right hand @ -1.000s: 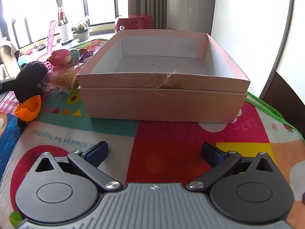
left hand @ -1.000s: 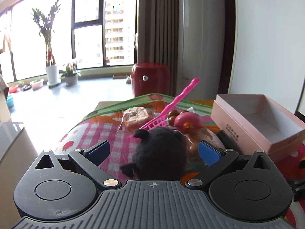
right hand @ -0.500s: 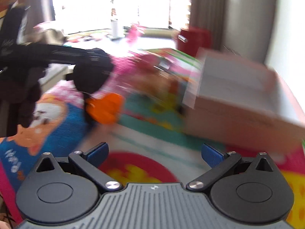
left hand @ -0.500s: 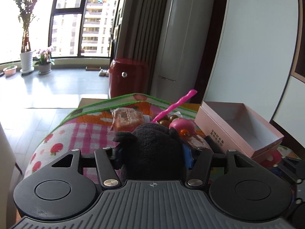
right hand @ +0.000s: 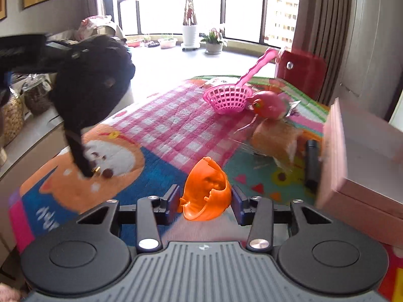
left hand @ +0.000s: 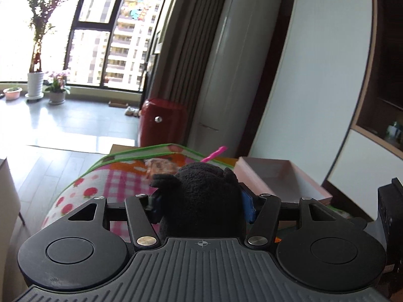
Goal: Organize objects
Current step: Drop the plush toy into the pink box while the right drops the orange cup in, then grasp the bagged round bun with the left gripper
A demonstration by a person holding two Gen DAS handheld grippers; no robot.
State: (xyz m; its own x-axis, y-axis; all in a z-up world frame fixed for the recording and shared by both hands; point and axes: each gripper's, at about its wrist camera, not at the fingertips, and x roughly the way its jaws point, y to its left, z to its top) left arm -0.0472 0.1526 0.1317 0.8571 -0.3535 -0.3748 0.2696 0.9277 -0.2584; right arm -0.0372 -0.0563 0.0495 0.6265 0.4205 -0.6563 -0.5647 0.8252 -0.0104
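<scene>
In the left wrist view, the left gripper (left hand: 200, 205) is clamped on a black plush toy (left hand: 204, 196), its blue pads pressed into the fur on both sides. The toy fills the gap between the fingers and rises above them, a small dark limb sticking out to the left of the left finger. Beyond it, past the fingertips, lies a bright patterned blanket (left hand: 108, 186), and to the right of the gripper sits an open pink box (left hand: 282, 178). A pink handle tip (left hand: 216, 152) pokes up just behind the toy's top.

In the right wrist view, the same plush toy (right hand: 93, 80) hangs at far left, well above the blanket (right hand: 161, 125), gripped by the other tool. Straight ahead, the right gripper (right hand: 205, 201) has an orange plastic cup-like toy (right hand: 206, 191) between its fingers. Its jaws have just been closing, and the blue pads sit at the toy's two sides; whether they truly press on it I cannot tell. Farther ahead and slightly right lie a pink mesh scoop (right hand: 228, 98), a pink round toy (right hand: 268, 104) and a wrapped bread piece (right hand: 277, 141). A black stick-like object (right hand: 312, 161) lies just beside the pink box (right hand: 365, 156), which stands to the right of the gripper.
</scene>
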